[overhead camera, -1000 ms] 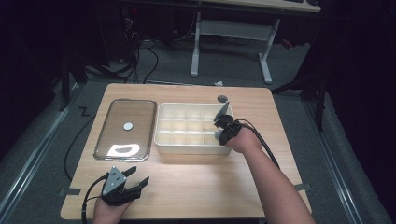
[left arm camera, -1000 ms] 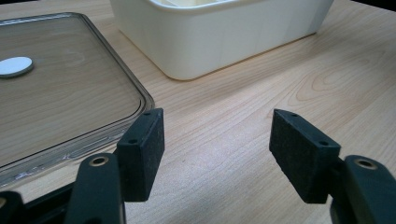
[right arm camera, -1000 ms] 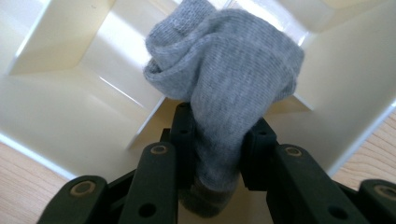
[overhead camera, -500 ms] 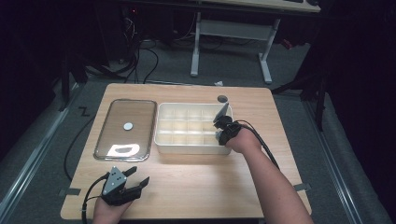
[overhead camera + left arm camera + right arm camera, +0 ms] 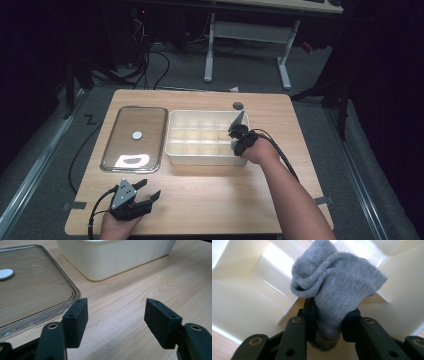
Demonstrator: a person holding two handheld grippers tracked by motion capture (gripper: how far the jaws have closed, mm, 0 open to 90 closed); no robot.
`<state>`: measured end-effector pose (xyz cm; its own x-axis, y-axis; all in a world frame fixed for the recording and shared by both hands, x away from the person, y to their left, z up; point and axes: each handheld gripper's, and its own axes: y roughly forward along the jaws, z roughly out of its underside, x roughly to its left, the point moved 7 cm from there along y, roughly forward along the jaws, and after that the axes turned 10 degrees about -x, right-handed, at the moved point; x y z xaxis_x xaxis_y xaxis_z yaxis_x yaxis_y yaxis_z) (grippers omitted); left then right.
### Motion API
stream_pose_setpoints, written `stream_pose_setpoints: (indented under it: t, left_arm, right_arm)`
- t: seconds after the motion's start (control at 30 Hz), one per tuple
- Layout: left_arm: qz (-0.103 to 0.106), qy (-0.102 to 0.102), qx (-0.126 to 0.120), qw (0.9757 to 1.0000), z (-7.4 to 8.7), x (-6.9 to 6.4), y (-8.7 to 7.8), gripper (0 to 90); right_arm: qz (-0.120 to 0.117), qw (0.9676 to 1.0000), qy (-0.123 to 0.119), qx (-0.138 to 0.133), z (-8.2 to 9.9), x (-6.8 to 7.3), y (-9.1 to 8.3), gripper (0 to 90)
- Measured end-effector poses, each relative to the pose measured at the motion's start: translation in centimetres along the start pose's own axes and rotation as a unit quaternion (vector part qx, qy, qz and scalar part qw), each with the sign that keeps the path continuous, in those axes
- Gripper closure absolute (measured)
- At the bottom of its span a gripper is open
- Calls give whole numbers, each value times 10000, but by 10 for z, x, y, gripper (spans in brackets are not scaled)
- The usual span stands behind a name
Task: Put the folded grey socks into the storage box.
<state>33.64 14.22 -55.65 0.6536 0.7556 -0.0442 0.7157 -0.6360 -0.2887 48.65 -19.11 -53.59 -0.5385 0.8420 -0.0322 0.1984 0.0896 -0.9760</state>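
Right gripper (image 5: 327, 322): clamped on sock (image 5: 337, 287), over box (image 5: 244, 302) dividers.
Left gripper (image 5: 116, 322): jaws apart, holding nothing.
Risk: the bunched sock catches the divider ahead and straddles two cells.

- Grey knitted sock (image 5: 337, 290): bunched, folded over, hanging above the white divided box (image 5: 242, 302), over a compartment at its right end.

The grey sock (image 5: 337, 287) hides the right gripper's (image 5: 328, 322) pads and the divider behind it; its lower end disappears between the jaws. In the left gripper view the clear lid (image 5: 32, 290) and the white organiser box (image 5: 112, 255) run off the picture's edges.
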Motion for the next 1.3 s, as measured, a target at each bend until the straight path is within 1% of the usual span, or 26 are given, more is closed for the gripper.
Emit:
stream_pose_setpoints:
  t: [0.07, 0.1, 0.13, 0.17, 0.27, 0.3, 0.43, 0.53, 0.57, 0.6, 0.63, 0.67, 0.7, 0.77, 0.83, 0.9, 0.93, 1.0, 1.07, 1.13, 1.2, 1.3]
  left_arm:
    - [-3, -12, -3, 10000, 0, 0, 0, 362]
    - [1, -16, -4, 10000, 0, 0, 0, 362]
    - [2, -11, -3, 10000, 0, 0, 0, 362]
    - [10, 0, 6, 10000, 0, 0, 0, 362]
    - [15, -3, 22, 10000, 1, -1, 1, 362]
    - [9, -11, 11, 10000, 1, -1, 0, 362]
    - [-17, -51, -37, 10000, -1, 0, -1, 363]
    - [-10, -74, -18, 10000, 0, 2, -1, 363]
    - [-15, -112, -37, 9999, 0, 2, 0, 363]
    - [-15, -124, -25, 9999, 0, 2, -1, 363]
    - [-5, -124, -17, 9999, 0, 2, -1, 363]
    - [-1, -124, -15, 9999, 0, 2, -2, 363]
    - [-2, -107, -33, 9999, 0, 2, -2, 363]
    - [1, -90, -47, 9999, -1, 2, -2, 363]
    - [3, -89, -20, 10000, 0, 2, -1, 363]
    - [19, -108, -2, 9999, 1, 1, -1, 363]
    - [25, -90, 2, 10000, 1, 1, -1, 363]
    - [25, -58, 2, 10000, 0, 0, -1, 363]
    - [35, -86, 0, 10000, 0, 0, 0, 363]
    - [45, -70, 23, 10000, 1, -1, 0, 363]
    - [50, -58, 23, 10000, 1, -1, 0, 363]
    - [47, -46, 32, 10000, 1, -1, 0, 363]
  right_arm:
    - [8, 10000, -54, -15, 0, 0, 0, 699]
    - [34, 10000, -6, -16, 0, 1, 0, 693]
    - [60, 9999, -98, -39, 0, 1, 0, 683]
    - [67, 9999, -139, -57, 0, 1, 0, 678]
    - [76, 9999, -118, -79, 0, 1, -1, 651]
    - [54, 9999, -89, -83, 0, 2, -2, 638]
    - [88, 9999, -48, -94, -1, 2, -5, 613]
    - [115, 9998, -60, -132, -2, 1, -10, 581]
    - [140, 9998, 35, -111, -2, 1, -13, 552]
    - [113, 9998, 14, -138, -2, -1, -16, 545]
    - [32, 9998, 57, -199, -3, -1, -20, 547]
    - [29, 9997, 102, -233, -3, -1, -23, 547]
    - [43, 9995, 50, -295, -4, -2, -27, 547]
    - [14, 9993, 157, -345, -3, -1, -32, 545]
    - [-13, 9991, 82, -406, -3, -2, -36, 538]
    - [-16, 9989, 114, -448, -2, -1, -41, 539]
    - [-34, 9987, 73, -500, -3, -1, -44, 539]
    - [-49, 9983, 87, -575, -3, -3, -48, 542]
    - [-40, 9978, 143, -645, -5, -4, -51, 541]
    - [-77, 9976, 179, -668, -5, -3, -53, 542]
    - [-89, 9975, 128, -687, -7, -3, -55, 543]
    - [-105, 9971, 161, -732, -8, -3, -57, 544]
